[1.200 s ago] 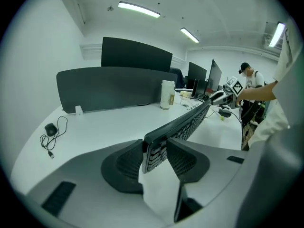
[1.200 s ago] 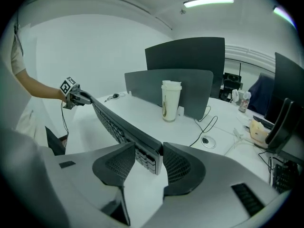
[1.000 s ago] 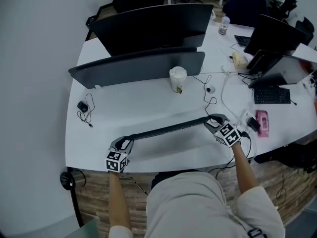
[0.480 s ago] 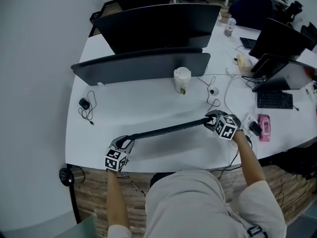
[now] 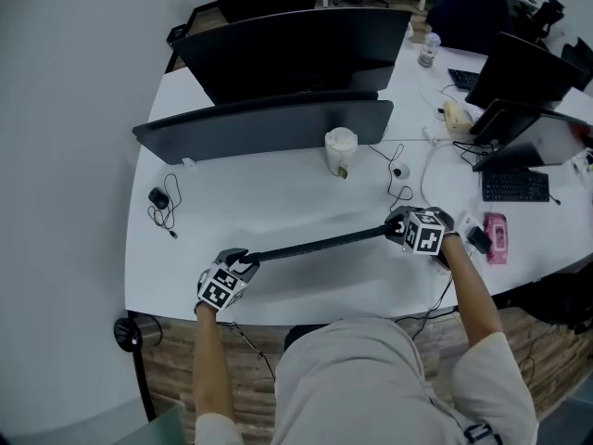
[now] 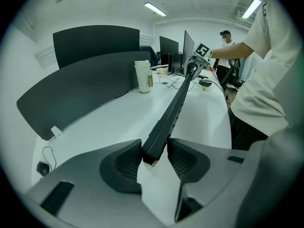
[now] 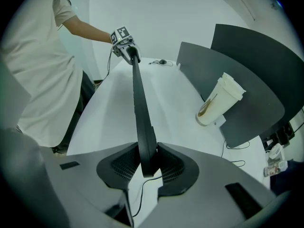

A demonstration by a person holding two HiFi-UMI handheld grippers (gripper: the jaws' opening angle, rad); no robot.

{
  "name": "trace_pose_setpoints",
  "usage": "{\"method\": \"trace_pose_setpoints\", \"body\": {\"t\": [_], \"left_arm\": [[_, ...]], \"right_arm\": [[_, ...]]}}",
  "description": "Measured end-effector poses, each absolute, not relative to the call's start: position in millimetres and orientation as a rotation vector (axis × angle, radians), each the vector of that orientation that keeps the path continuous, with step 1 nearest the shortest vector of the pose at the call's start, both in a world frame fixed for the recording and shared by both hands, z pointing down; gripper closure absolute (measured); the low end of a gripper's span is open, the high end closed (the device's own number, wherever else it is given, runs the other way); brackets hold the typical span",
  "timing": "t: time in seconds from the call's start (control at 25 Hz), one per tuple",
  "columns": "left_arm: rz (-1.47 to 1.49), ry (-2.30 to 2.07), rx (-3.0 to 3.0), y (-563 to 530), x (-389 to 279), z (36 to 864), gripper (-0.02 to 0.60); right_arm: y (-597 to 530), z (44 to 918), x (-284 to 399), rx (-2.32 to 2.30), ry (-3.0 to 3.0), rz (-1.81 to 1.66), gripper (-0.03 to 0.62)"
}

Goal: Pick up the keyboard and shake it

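Note:
A long, thin black keyboard [image 5: 320,243] hangs edge-on above the white desk [image 5: 278,202], held at both ends. My left gripper [image 5: 243,260] clamps its left end; in the left gripper view the end [image 6: 156,144] sits between the pads of that gripper [image 6: 154,152], whose jaws have just been opening slightly. My right gripper [image 5: 397,228] holds the right end; in the right gripper view its pads [image 7: 147,163] press both faces of the keyboard [image 7: 141,106], and its jaws have just been closing on it.
A paper cup [image 5: 340,150] stands behind the keyboard, in front of two dark monitor backs [image 5: 269,123]. A small black device with a coiled cord [image 5: 157,197] lies at the left. White cables [image 5: 400,171], a pink item [image 5: 492,234] and another keyboard [image 5: 510,185] sit at the right.
The keyboard has rolled further onto its edge and looks thinner from above. Both gripper cubes have rolled with it. The right end has shifted slightly right; neither end has been let go.

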State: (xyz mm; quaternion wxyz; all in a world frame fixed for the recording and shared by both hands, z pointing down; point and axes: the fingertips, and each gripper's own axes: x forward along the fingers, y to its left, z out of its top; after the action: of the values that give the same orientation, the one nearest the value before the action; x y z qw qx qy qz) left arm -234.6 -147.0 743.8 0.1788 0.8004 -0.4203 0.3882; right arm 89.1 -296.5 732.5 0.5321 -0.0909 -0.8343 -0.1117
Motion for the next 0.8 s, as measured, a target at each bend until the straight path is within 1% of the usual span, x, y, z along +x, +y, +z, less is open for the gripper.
{"method": "trace_pose_setpoints", "body": {"t": [0.32,0.6,0.72,0.8], "left_arm": [[1.241,-0.989,2.291,-147.7,-229.6,754.4,0.411],[1.484,-0.688,2.290,-143.8,-221.0,754.9,0.416],[1.587,-0.551,2.277,-140.2,-215.3,759.0,0.431],[1.642,-0.495,2.266,-137.6,-213.4,761.4,0.460]], "right_arm": [[-292.3,733.2,91.8,-0.291,-1.921,-0.259,0.470],[-293.9,733.1,89.8,-0.303,-1.896,-0.284,0.471],[-293.9,732.5,89.4,-0.288,-1.905,-0.289,0.471],[-293.7,731.4,87.9,-0.279,-1.911,-0.297,0.471]]}}
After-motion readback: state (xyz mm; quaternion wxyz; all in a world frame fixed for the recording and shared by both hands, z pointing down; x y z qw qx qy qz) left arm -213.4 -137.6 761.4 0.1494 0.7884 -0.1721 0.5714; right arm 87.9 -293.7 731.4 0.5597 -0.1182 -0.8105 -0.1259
